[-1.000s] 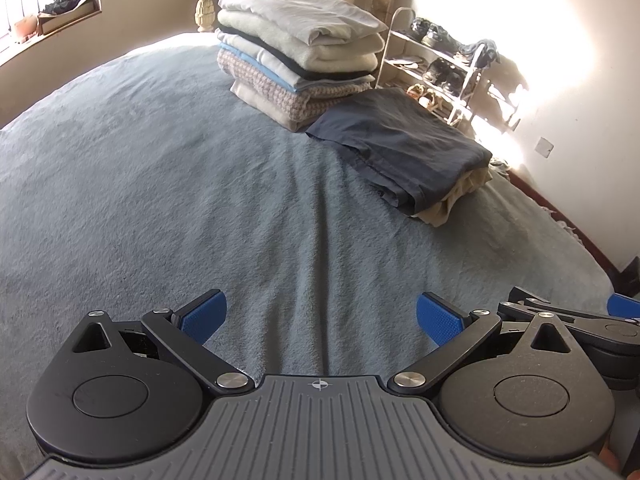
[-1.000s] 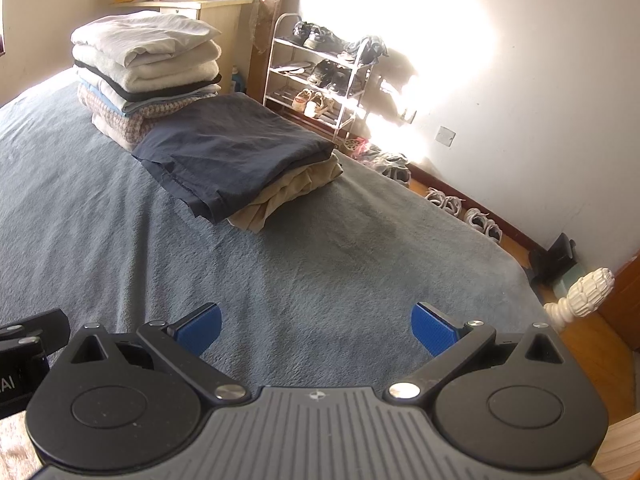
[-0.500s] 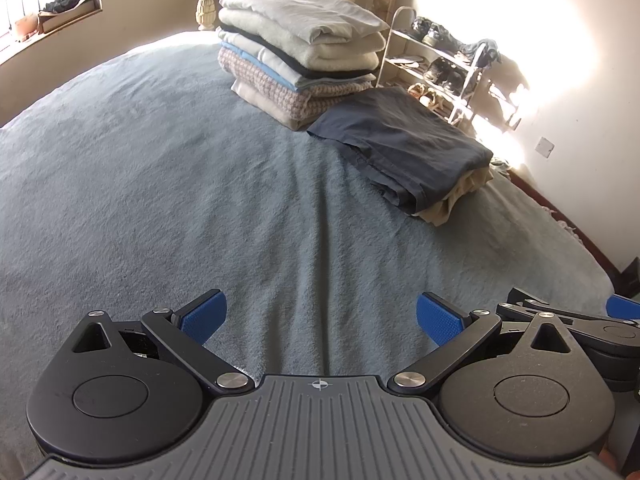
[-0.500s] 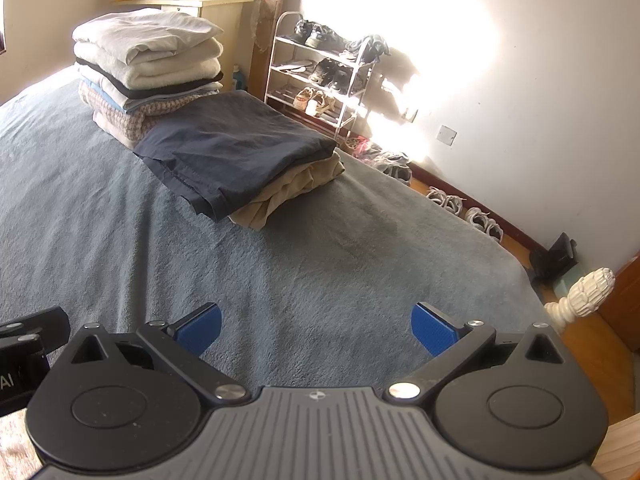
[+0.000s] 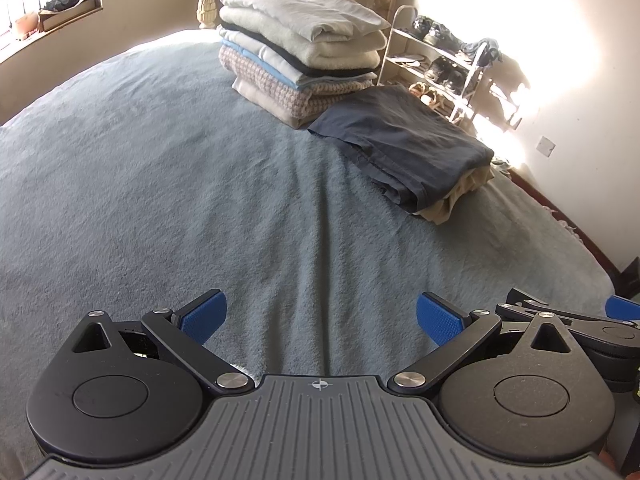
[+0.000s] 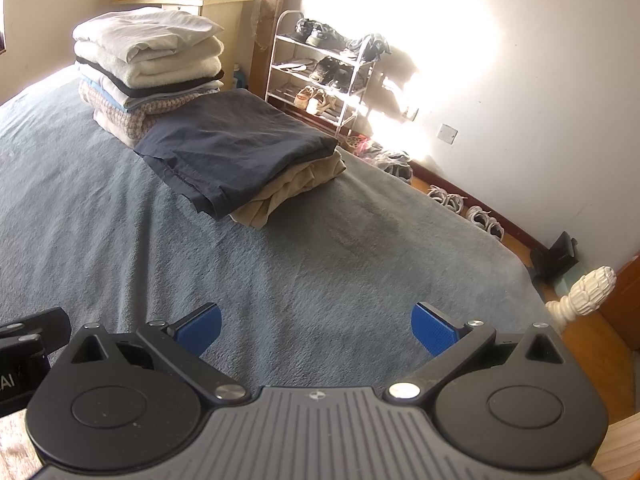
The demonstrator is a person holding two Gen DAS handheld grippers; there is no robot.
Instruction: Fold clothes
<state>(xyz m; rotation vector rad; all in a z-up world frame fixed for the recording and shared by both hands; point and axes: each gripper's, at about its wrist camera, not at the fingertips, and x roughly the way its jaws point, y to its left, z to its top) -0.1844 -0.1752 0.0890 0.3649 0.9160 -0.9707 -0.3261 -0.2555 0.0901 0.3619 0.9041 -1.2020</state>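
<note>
A folded dark navy garment (image 5: 404, 140) lies on a folded tan one (image 5: 460, 196) on the grey-blue bed (image 5: 160, 160); both show in the right wrist view, navy (image 6: 236, 148) over tan (image 6: 296, 188). Behind stands a tall stack of folded clothes (image 5: 300, 56), also in the right wrist view (image 6: 148, 68). My left gripper (image 5: 320, 318) is open and empty, low over the bed, well short of the garments. My right gripper (image 6: 316, 326) is open and empty beside it; part of it shows at the left view's right edge (image 5: 576, 320).
A metal shoe rack (image 6: 324, 68) stands against the sunlit wall past the bed's far side, with shoes on the floor (image 6: 460, 204). A bedpost finial (image 6: 588, 292) marks the bed's right corner. A cabinet (image 6: 212, 12) stands behind the stack.
Both views have shifted very slightly toward the clothes. Both grippers stay open and empty; the garments have not moved.
</note>
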